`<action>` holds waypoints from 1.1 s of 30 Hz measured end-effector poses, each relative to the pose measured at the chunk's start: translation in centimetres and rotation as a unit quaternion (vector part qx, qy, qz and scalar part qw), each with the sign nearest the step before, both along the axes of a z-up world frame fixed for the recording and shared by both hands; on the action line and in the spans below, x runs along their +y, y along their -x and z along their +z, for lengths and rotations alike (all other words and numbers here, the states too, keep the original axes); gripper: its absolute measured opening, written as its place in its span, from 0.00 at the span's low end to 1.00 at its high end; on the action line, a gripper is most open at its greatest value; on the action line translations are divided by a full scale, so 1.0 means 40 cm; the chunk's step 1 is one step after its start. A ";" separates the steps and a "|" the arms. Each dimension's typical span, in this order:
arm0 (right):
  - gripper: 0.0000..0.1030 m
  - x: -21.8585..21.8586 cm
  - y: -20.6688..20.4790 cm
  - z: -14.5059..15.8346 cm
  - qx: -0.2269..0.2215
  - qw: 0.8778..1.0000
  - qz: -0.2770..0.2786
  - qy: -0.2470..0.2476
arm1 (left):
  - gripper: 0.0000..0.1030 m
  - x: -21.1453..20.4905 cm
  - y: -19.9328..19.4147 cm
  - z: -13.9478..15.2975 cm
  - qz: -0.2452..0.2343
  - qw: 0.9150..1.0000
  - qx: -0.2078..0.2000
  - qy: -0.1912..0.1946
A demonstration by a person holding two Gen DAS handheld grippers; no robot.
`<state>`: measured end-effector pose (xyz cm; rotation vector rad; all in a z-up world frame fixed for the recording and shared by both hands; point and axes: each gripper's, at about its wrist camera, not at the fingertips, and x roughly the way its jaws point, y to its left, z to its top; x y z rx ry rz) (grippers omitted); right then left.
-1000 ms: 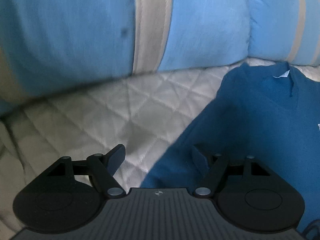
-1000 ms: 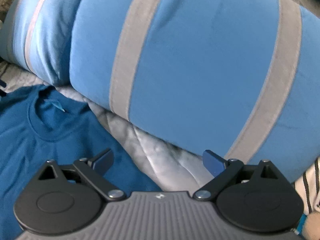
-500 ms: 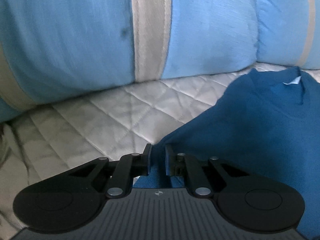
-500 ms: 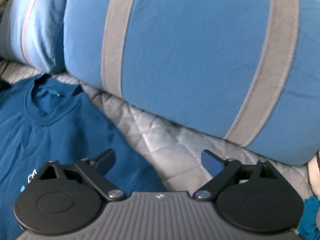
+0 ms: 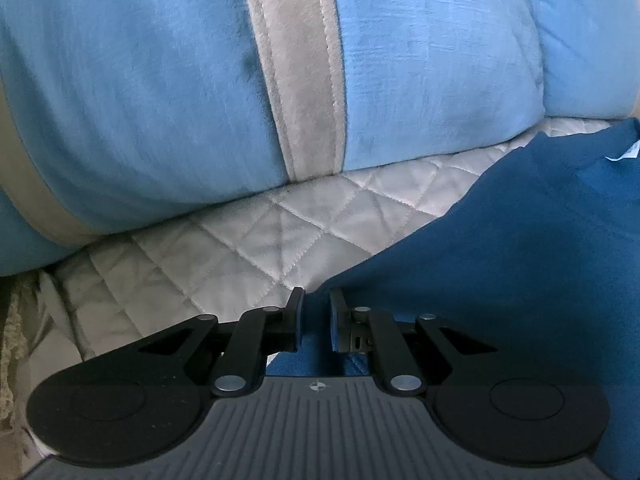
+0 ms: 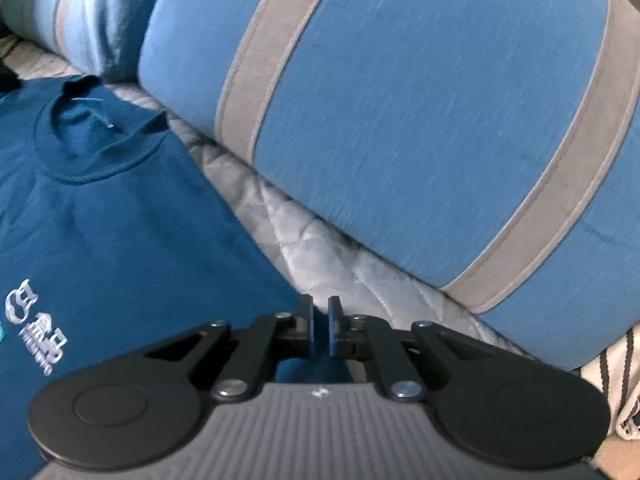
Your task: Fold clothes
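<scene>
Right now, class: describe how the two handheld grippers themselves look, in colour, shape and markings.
The left gripper and the right gripper match: black linkage arms with silver rivets, round black side discs, a grey ribbed body bearing a small white emblem, and flat finger pads faced in blue. No cables or sleeves show.

Two plump light-blue cushions (image 5: 420, 80) banded with grey velvet stripes (image 5: 300, 80) rest side by side on a pale quilted cover (image 5: 280, 240) stitched in a diamond pattern. Seen from the other side, the nearer cushion (image 6: 400, 120) presses into the quilting (image 6: 340, 272), with its neighbour (image 6: 88, 12) behind it. A white fabric with dark stripes (image 6: 612, 380) lies bunched at the right edge.
</scene>
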<state>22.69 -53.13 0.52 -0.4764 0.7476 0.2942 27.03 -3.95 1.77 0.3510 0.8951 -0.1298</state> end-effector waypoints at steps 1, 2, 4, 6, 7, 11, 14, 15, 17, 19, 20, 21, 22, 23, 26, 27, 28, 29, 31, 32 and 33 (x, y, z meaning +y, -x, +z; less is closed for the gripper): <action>0.00 0.003 -0.002 0.001 -0.014 1.000 -0.013 0.006 | 0.17 0.000 0.006 -0.001 0.007 1.000 -0.003 0.001; 0.01 0.004 -0.006 0.004 -0.035 0.999 -0.033 0.022 | 0.22 -0.001 0.013 -0.001 0.011 1.000 -0.007 -0.002; 0.09 -0.015 -0.012 0.019 -0.045 0.997 -0.067 0.007 | 0.40 -0.001 0.031 0.007 0.026 0.999 -0.023 -0.011; 0.48 -0.033 -0.014 0.035 -0.044 0.994 -0.097 -0.011 | 0.58 0.004 0.054 0.021 0.044 0.998 -0.039 -0.015; 0.56 -0.036 -0.001 0.045 -0.048 0.994 -0.099 -0.013 | 0.62 0.009 0.071 0.033 0.048 0.998 -0.049 -0.012; 0.93 -0.034 0.081 0.094 -0.070 0.995 -0.073 -0.014 | 0.64 0.039 0.147 0.100 0.061 0.995 -0.082 0.015; 1.00 -0.030 0.147 0.139 -0.081 0.995 -0.060 -0.017 | 0.66 0.069 0.215 0.166 0.063 0.991 -0.106 0.041; 1.00 -0.029 0.167 0.157 -0.084 0.995 -0.054 -0.020 | 0.66 0.077 0.236 0.189 0.064 0.990 -0.113 0.047; 1.00 -0.024 0.213 0.196 -0.092 0.994 -0.042 -0.028 | 0.67 0.096 0.281 0.240 0.067 0.988 -0.126 0.058; 1.00 -0.015 0.248 0.238 -0.103 0.994 -0.035 -0.029 | 0.67 0.116 0.327 0.294 0.073 0.984 -0.142 0.074; 1.00 -0.010 0.263 0.255 -0.109 0.993 -0.031 -0.030 | 0.67 0.125 0.347 0.322 0.075 0.982 -0.151 0.081; 1.00 -0.005 0.278 0.272 -0.115 0.992 -0.026 -0.032 | 0.67 0.134 0.366 0.351 0.077 0.980 -0.159 0.088; 1.00 -0.002 0.297 0.299 -0.122 0.992 -0.021 -0.035 | 0.67 0.143 0.386 0.382 0.079 0.978 -0.168 0.094; 1.00 -0.002 0.312 0.325 -0.130 0.991 -0.019 -0.040 | 0.69 0.152 0.405 0.413 0.081 0.976 -0.175 0.099; 1.00 -0.003 0.356 0.404 -0.154 0.986 -0.014 -0.054 | 0.77 0.175 0.456 0.509 0.085 0.970 -0.199 0.112; 1.00 -0.003 0.369 0.433 -0.164 0.985 -0.013 -0.060 | 0.77 0.182 0.475 0.542 0.086 0.967 -0.207 0.117; 1.00 -0.006 0.384 0.464 -0.174 0.982 -0.012 -0.065 | 0.78 0.189 0.494 0.575 0.086 0.964 -0.216 0.125; 1.00 -0.009 0.399 0.492 -0.185 0.980 -0.012 -0.071 | 0.78 0.196 0.515 0.605 0.085 0.961 -0.226 0.133; 1.00 -0.014 0.433 0.552 -0.208 0.974 -0.014 -0.085 | 0.78 0.207 0.555 0.659 0.083 0.954 -0.248 0.145; 1.00 -0.018 0.449 0.579 -0.217 0.972 -0.017 -0.095 | 0.78 0.212 0.574 0.683 0.083 0.951 -0.259 0.149; 1.00 -0.022 0.466 0.606 -0.225 0.968 -0.021 -0.104 | 0.78 0.216 0.592 0.702 0.082 0.948 -0.268 0.151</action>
